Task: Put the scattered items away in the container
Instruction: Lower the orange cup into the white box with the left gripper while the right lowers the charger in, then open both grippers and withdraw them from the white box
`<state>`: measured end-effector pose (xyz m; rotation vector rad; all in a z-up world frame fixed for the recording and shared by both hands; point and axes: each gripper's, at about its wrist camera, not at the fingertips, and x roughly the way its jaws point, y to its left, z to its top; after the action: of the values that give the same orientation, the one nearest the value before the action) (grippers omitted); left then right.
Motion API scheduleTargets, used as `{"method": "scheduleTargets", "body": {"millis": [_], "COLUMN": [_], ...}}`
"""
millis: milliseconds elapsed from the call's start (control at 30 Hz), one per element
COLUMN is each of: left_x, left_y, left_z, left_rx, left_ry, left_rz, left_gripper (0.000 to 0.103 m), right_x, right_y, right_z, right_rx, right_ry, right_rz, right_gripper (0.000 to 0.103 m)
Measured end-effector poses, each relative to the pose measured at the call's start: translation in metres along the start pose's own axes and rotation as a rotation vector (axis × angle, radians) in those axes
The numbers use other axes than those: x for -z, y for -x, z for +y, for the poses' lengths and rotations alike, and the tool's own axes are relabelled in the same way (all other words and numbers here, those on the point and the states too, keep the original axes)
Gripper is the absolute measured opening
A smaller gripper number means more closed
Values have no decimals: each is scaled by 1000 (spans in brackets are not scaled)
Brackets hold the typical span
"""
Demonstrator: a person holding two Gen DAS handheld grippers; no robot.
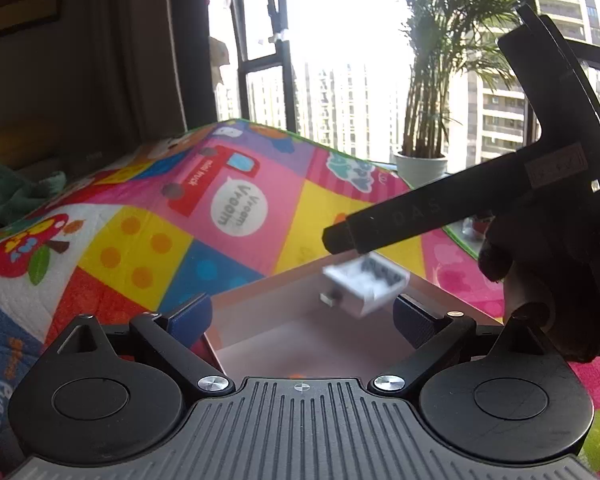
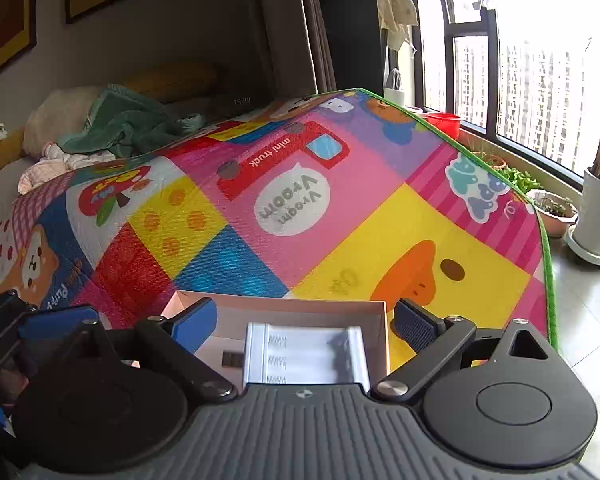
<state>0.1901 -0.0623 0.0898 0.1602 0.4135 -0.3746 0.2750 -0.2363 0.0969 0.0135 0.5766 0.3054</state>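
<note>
Below centre in the left wrist view, the left gripper (image 1: 302, 316) stands wide open and empty over an open box (image 1: 260, 304) on the colourful play mat (image 1: 172, 236). A blurred white battery holder (image 1: 366, 284) appears between the fingers, over the box. Lower centre in the right wrist view, the right gripper (image 2: 304, 320), also spread and holding nothing, frames the same holder (image 2: 306, 354) inside the box (image 2: 300, 306).

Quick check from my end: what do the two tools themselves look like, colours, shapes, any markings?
Both match: the left tool and right tool have black arms pivoting on silver screws, round black discs either side, and a ribbed grey body with a small crosshair mark. The fingers carry blue pads; the inner faces look dark and ribbed. No cables or sleeves show.
</note>
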Motion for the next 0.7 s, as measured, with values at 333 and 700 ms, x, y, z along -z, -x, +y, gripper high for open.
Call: {"method": "scheduleTargets", "body": {"millis": [333, 700], "left_x": [46, 116], "left_y": [81, 147], "left_z": [13, 45], "left_rx": [13, -113], "left_ry": [69, 216], "left_rz": [21, 140], "left_gripper": [102, 103], "right_x": [56, 48], "right_y": [9, -3], "right_z": [-45, 17], "right_rx": [-88, -18], "right_ry": [-227, -86], "right_rz": [137, 97], "right_gripper": [96, 92]}}
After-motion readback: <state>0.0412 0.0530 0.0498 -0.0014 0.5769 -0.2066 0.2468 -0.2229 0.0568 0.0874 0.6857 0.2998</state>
